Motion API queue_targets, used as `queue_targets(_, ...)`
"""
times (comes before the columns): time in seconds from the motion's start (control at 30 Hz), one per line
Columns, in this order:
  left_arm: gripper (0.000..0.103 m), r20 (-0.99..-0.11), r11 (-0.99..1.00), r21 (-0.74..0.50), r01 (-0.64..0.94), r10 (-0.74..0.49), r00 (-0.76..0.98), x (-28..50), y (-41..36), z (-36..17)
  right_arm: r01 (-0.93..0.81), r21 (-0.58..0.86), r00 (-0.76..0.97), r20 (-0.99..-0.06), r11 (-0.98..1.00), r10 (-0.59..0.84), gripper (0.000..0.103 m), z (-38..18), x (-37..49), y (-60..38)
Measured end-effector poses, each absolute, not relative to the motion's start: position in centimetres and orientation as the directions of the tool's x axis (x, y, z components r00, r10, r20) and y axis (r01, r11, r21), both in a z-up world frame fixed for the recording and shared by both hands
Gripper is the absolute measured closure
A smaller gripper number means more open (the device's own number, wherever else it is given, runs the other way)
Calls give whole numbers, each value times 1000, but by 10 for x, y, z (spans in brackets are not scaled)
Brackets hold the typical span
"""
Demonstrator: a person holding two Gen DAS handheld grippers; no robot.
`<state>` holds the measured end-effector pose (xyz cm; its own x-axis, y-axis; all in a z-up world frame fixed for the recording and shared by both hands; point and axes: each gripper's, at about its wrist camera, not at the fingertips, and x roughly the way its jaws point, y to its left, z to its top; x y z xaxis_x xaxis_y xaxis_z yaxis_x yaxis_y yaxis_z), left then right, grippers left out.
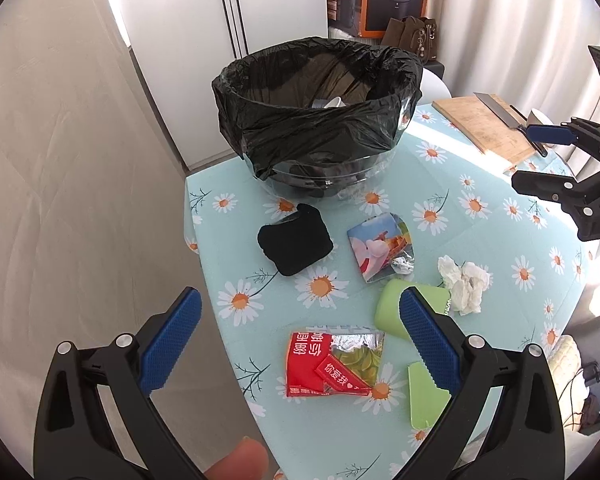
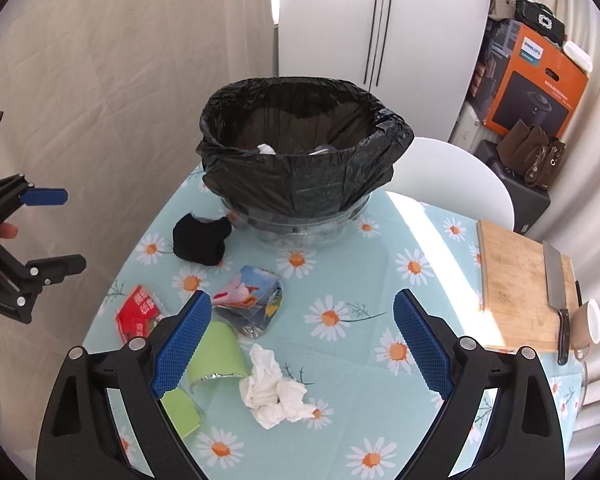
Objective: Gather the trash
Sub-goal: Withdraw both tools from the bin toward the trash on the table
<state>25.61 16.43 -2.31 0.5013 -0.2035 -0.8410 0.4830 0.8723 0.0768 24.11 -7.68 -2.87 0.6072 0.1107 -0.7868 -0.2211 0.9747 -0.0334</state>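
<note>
**Both claws spread above a table of litter**

Closest in, the left gripper hangs over the near table edge with its blue pads wide apart, gripping nothing; a red snack wrapper lies flat between them on the daisy tablecloth. Further left sits a black cloth wad, just short of the bin. Moving right come a torn picture packet, a green cup on its side, and a crumpled white tissue touching the cup. Behind them stands the clear bin with a black bag liner, some scraps already inside. The right gripper hovers above the tissue, also spread and empty. At far right a cutting board carries a cleaver, with a small cup beside it.
</note>
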Motion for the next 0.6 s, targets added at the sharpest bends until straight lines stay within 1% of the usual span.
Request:
queue_targets(0.2, 6, -866, 881, 70, 468, -179, 467, 243, 157, -45, -257, -24, 565, -815, 966, 130, 15, -48, 237, -82)
queue_targets(0.43, 6, -888, 914, 44, 403, -149, 434, 225, 145, -62, -340, 0, 481, -859, 940, 174, 15, -76, 244, -90)
queue_targets(0.6, 6, -895, 931, 70, 359, -100, 435, 206, 132, -73, -418, 23, 425, -879, 908, 218, 15, -94, 246, -94)
